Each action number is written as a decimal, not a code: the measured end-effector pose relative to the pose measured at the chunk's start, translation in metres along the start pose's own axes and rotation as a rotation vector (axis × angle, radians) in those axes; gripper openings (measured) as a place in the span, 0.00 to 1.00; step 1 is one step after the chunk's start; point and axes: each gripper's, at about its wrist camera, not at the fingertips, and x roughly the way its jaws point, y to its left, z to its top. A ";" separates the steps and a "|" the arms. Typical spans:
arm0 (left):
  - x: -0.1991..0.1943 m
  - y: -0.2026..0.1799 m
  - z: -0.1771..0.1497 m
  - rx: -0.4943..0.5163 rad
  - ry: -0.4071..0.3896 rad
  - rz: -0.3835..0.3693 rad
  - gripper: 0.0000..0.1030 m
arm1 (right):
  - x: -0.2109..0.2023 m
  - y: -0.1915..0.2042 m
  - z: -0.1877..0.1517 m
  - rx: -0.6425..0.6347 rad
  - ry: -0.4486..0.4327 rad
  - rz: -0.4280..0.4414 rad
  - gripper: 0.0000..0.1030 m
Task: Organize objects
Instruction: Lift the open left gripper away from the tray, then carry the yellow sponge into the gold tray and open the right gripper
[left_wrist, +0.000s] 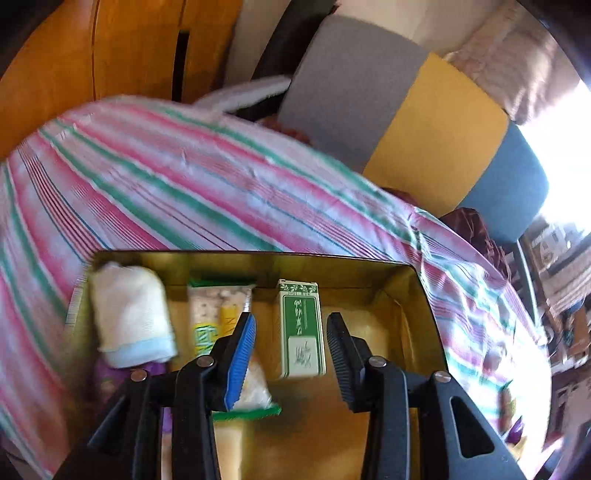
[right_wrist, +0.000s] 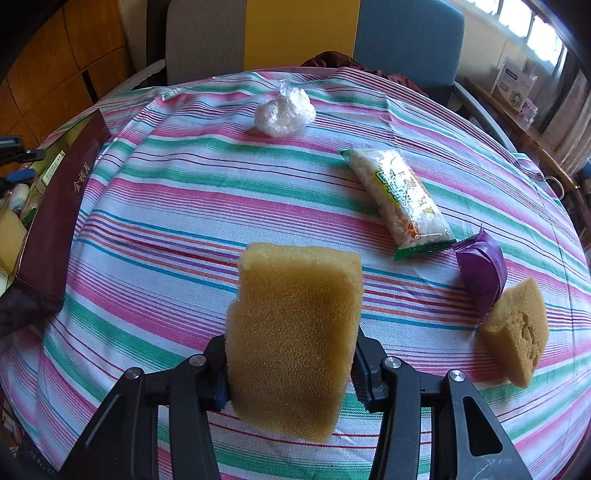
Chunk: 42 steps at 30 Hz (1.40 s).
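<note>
gold tin (left_wrist: 424, 306) is sitting on the striped bench, holding a green box (left_wrist: 301, 328), a cloth roll (left_wrist: 129, 317) and a snack pack (left_wrist: 207, 317); the left claw (left_wrist: 290, 360) is hanging open above them, empty. the right claw (right_wrist: 291, 369) is squeezing a sponge (right_wrist: 295, 332) over the bench (right_wrist: 184, 192).

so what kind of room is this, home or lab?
Most likely a home dining or living room: a round table under a striped tablecloth, upholstered chairs pushed up to it, wooden cabinet doors behind. Snack packets and sponges lie about.
</note>
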 end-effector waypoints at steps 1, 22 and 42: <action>-0.010 -0.002 -0.004 0.030 -0.014 0.008 0.39 | 0.000 0.000 0.000 0.000 -0.001 -0.002 0.49; -0.117 0.027 -0.126 0.210 -0.141 0.032 0.39 | -0.005 0.008 -0.002 0.008 -0.034 -0.079 0.46; -0.122 0.058 -0.139 0.159 -0.133 0.022 0.39 | -0.054 0.075 0.042 -0.004 -0.124 0.061 0.44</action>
